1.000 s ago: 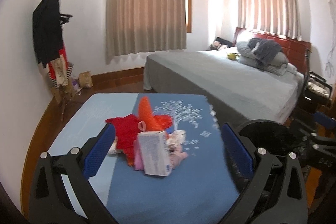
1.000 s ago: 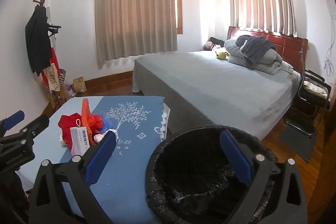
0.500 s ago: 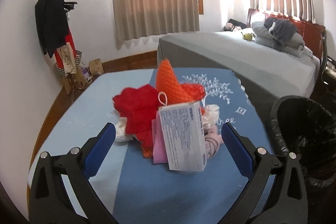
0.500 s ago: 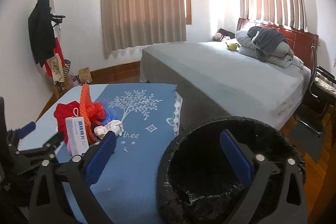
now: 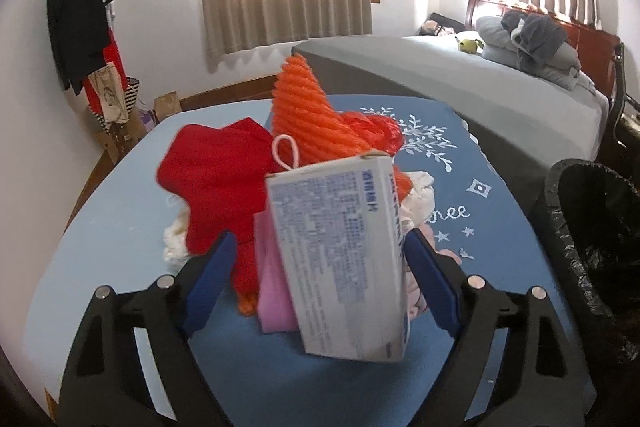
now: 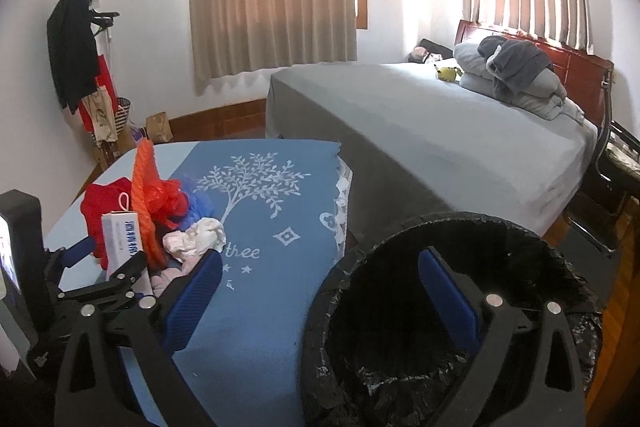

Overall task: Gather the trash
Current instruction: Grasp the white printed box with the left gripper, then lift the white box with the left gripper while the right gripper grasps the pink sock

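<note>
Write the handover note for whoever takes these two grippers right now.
Left gripper: jaws have just been closing around the white box at the front of the trash pile; the right pad is at its edge, no firm grip visible.
Right gripper: open, empty, over the near rim of the black-lined bin.
Things: the box, red cloth, orange netting and crumpled tissue are heaped on the blue table; the bin stands beside it.
Done: nothing visibly binned.
Left: grip the box, bin it, then the rest.

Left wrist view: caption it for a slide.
Left claw, closing, straddles a white box atop the trash pile on the blue table.
</note>
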The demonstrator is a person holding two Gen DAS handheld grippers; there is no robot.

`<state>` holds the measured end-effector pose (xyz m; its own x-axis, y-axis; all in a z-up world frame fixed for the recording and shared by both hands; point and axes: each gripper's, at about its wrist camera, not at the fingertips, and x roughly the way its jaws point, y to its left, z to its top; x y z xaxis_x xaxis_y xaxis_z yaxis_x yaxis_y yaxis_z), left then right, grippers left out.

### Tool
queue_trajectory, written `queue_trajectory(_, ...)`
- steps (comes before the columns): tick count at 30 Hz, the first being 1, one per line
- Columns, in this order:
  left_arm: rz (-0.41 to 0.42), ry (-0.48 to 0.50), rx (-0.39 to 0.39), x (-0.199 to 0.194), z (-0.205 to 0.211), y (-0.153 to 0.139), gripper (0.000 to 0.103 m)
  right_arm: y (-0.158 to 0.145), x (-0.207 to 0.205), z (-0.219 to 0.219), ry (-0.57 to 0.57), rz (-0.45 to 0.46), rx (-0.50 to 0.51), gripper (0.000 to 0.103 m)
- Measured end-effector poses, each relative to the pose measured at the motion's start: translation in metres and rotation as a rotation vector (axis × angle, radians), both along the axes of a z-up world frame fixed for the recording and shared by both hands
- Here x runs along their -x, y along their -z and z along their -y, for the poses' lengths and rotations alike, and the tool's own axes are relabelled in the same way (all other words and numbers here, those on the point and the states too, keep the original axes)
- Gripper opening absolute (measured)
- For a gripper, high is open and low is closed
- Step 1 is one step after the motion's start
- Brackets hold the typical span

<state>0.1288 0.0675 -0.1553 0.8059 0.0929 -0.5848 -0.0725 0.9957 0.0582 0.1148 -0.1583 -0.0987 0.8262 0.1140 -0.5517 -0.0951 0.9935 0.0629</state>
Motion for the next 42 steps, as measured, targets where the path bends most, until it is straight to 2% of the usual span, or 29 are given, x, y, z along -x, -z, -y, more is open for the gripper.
queue_trajectory(4, -0.029, 0.025, 0.014, -0.005, 0.006, 0.007, 0.082, 0.004, -0.005, 0.0, 0.0, -0.01, 0.0, 0.096)
queue_trajectory(6, -0.035, 0.039, 0.011, -0.006, 0.009, 0.008, 0.075, 0.005, -0.008, 0.0, 0.0, -0.015, -0.001, 0.096)
queue_trajectory(8, -0.036, 0.055, 0.017, -0.007, 0.011, 0.01, 0.063, 0.006, -0.01, -0.001, 0.0, -0.02, 0.0, 0.096)
queue_trajectory(10, -0.039, 0.065, 0.036, -0.006, 0.01, 0.01, 0.059, 0.006, -0.011, -0.002, -0.002, -0.025, -0.003, 0.096)
queue_trajectory(15, -0.008, 0.055, 0.07, 0.003, 0.005, 0.0, 0.059, 0.005, -0.01, -0.008, -0.012, -0.022, 0.001, 0.096)
queue_trajectory(20, 0.043, 0.065, 0.077, 0.02, 0.002, -0.022, 0.059, 0.003, -0.011, -0.012, -0.021, -0.012, -0.001, 0.096)
queue_trajectory(27, 0.066, 0.027, 0.062, 0.038, -0.015, -0.037, 0.059, 0.003, -0.013, -0.035, -0.059, -0.005, -0.02, 0.092)
queue_trajectory(36, 0.02, -0.066, 0.028, 0.044, -0.05, -0.021, 0.059, 0.031, -0.026, -0.089, -0.116, -0.033, -0.021, 0.086)
queue_trajectory(42, 0.0, -0.096, 0.031, 0.043, -0.066, -0.014, 0.059, 0.052, -0.035, -0.107, -0.127, -0.089, -0.036, 0.084)
